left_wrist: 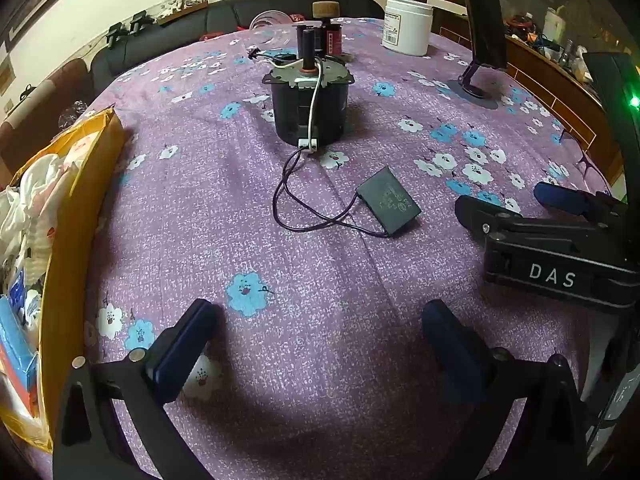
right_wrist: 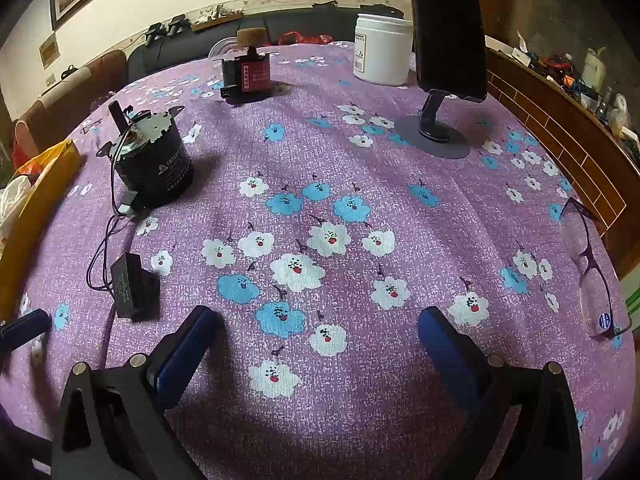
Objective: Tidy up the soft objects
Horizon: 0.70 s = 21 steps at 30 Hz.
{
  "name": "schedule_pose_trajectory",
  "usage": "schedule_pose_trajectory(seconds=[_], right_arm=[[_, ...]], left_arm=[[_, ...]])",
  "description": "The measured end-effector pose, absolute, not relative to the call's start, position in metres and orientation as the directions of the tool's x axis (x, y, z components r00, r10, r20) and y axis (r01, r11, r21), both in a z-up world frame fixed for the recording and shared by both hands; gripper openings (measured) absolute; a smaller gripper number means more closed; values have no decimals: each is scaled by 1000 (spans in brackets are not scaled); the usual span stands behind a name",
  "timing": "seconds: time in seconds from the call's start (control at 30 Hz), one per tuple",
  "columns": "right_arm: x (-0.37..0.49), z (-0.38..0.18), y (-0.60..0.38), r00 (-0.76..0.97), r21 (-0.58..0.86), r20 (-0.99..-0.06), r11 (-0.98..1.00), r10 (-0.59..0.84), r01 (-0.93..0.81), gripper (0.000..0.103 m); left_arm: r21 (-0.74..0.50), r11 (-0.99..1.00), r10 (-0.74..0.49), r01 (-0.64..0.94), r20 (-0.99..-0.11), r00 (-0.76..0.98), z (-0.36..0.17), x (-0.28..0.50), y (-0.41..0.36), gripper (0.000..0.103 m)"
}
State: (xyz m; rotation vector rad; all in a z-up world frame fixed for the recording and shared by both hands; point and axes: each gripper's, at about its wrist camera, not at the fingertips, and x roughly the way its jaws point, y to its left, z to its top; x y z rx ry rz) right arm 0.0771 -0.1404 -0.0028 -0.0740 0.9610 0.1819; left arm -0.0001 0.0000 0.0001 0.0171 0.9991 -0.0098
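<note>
Both grippers are held with fingers apart and nothing between them, low over the flowered cloth.

The left gripper and right gripper are seen nearest, over bare cloth. A black block is wired to a motor farther off. The soft things are heaped in a yellow bag at the left edge. A white jar, a phone stand and glasses are seen to the right.

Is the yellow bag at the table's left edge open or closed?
Open: the yellow bag gapes at its mouth, with white soft items showing inside.
</note>
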Motion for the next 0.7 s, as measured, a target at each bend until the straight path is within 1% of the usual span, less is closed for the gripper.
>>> schedule_pose_trajectory(seconds=[0.7], right_arm=[[77, -3, -140, 560, 13, -820, 982, 117, -187, 102]], left_arm=[[10, 1000, -1, 16, -842, 539, 0, 0, 0, 103]])
